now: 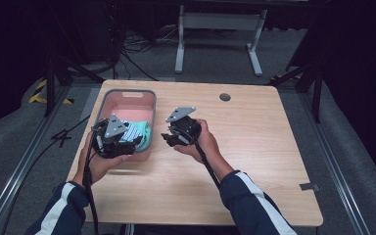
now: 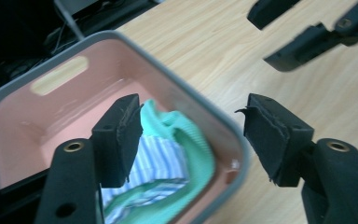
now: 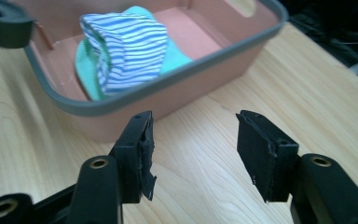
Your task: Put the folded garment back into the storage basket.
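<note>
Two grippers, both empty, hang over a light wooden table (image 1: pixel 254 147) beside a pink bin (image 1: pixel 127 95) with a grey rim. My left gripper (image 2: pixel 193 135) hovers above the bin's near corner, its jaws parted about halfway with nothing between the pads; the folded striped cloth (image 2: pixel 161 161) lies below them, inside the bin. My right gripper (image 3: pixel 193 149) sits just outside the bin's right wall, over bare wood, jaws likewise about half open and holding nothing.

That cloth, white with blue stripes and a mint-green edge, rests bunched against the bin's near wall, as the right gripper view shows it (image 3: pixel 126 51). No part of it hangs over the rim, and neither gripper touches it.

Judged from how things lie, the main work looks done: the cloth is folded and put away in the bin, and both sets of jaws are free of it. No other cloth shows on the table. What seems left is small: drawing both hands clear of the bin, unless the bundle wants a nudge toward the middle.
</note>
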{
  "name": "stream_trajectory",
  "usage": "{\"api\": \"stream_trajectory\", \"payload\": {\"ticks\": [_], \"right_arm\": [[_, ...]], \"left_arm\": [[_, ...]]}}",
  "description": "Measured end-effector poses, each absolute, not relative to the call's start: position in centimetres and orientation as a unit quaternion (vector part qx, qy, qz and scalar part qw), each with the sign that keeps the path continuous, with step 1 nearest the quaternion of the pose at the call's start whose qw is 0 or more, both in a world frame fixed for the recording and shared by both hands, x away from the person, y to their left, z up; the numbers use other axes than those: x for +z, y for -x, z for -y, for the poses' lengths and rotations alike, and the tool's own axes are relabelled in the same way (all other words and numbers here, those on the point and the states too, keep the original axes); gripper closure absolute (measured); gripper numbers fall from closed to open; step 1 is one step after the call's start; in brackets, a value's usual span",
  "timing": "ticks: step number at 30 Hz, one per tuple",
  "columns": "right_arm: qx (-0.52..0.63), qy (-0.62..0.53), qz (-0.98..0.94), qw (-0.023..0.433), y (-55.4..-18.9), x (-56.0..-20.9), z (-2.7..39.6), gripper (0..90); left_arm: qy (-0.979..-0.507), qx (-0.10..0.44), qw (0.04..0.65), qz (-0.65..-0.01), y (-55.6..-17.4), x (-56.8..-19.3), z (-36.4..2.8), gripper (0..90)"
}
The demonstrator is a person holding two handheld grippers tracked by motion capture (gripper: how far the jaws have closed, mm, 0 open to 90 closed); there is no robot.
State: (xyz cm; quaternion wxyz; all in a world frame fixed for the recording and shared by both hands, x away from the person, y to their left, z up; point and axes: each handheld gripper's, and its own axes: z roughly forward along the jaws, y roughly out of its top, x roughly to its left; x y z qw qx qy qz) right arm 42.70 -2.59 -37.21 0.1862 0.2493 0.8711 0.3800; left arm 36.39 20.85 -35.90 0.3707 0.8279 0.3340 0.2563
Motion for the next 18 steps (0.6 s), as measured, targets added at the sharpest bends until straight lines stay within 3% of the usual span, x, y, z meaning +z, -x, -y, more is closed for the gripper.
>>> {"api": "stream_trajectory", "payload": {"ticks": [18], "right_arm": [[0.345,-0.242,-0.88,0.218,-39.3,-38.6,10.3,39.1]], "left_arm": [[-0.859,0.227,0.363,-0.28,-33.9,-38.3,-16.1,24.8]]}}
